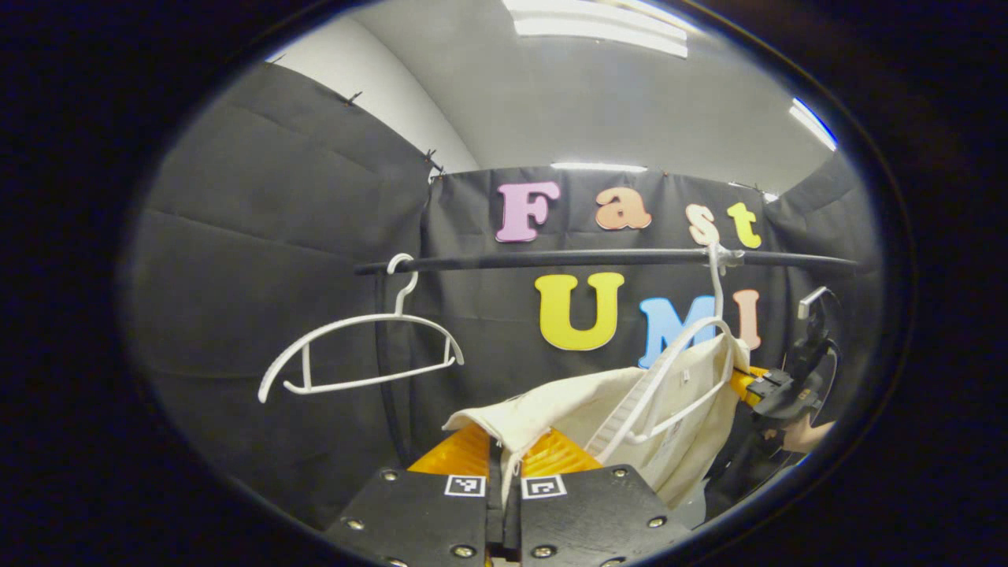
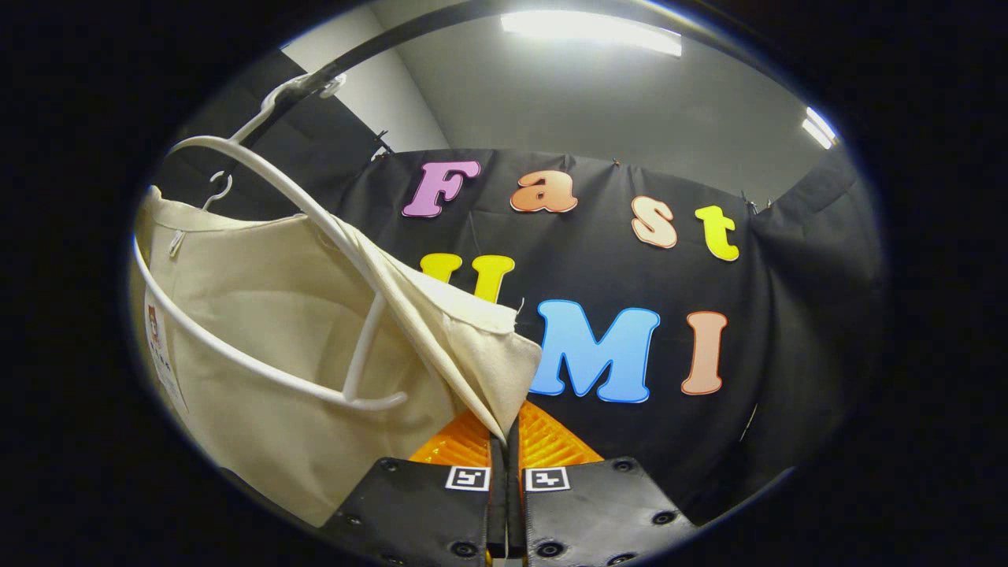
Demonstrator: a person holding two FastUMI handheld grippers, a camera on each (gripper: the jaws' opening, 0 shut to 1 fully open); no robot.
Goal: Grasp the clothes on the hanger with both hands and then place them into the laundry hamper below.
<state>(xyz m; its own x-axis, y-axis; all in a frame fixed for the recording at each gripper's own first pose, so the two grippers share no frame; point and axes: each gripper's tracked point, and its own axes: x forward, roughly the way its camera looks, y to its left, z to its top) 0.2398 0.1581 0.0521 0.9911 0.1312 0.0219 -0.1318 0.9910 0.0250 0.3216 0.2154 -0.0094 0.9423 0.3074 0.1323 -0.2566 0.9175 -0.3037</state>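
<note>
Both hand-held grippers, left and right, clamp one cream garment half-hiding one of two white hangers.

The right gripper is pinching a corner of the cream cloth hanging on the white hanger.

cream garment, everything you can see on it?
The cream garment looks like plain woven cloth with a small label near one edge. It still hangs on a white hanger hooked over the black rail, pulled askew. Each corner is pinched in shut jaws: left gripper, right gripper.
</note>
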